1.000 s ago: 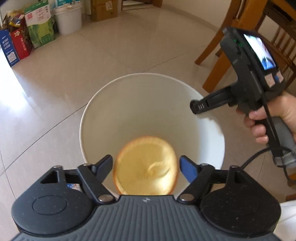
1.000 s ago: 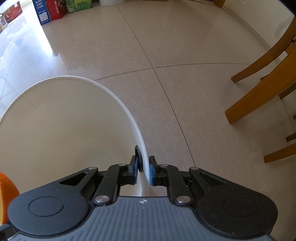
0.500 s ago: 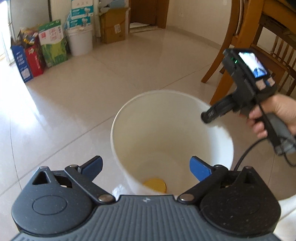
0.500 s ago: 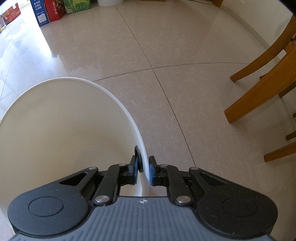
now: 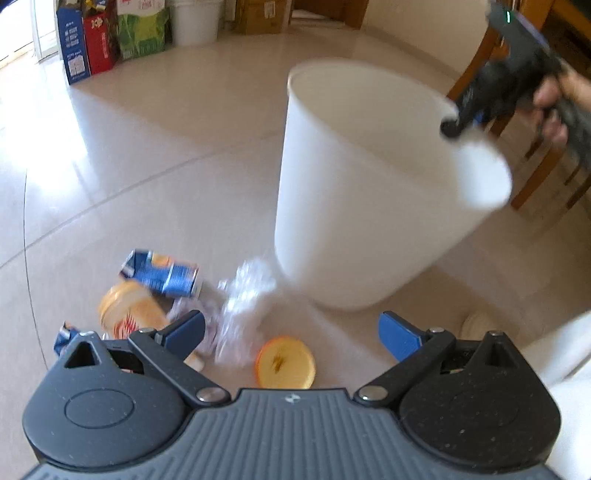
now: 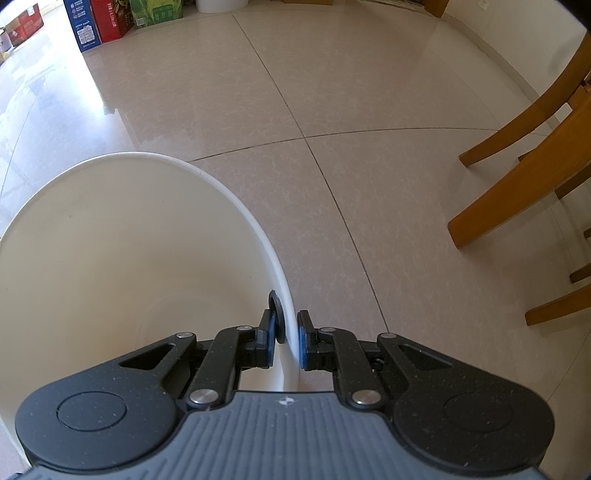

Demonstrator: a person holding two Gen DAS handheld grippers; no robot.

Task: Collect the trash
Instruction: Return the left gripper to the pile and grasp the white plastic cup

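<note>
Tiled floor (image 5: 155,155) holds scattered trash (image 5: 236,314); left fingers (image 5: 291,332) spread empty, right fingers (image 6: 287,338) pinch the bin's rim (image 6: 236,206).

Glossy beige tile floor (image 6: 369,110) w/ dark grout lines crossing mid-room & window glare at left. Far wall: blue carton (image 5: 75,48), red carton (image 5: 99,42) & green box (image 5: 142,31) side by side, white tub (image 5: 194,20) & brown cardboard box (image 5: 260,14) just beside them. Wooden chair legs (image 6: 517,177) at right edge, angled.
</note>
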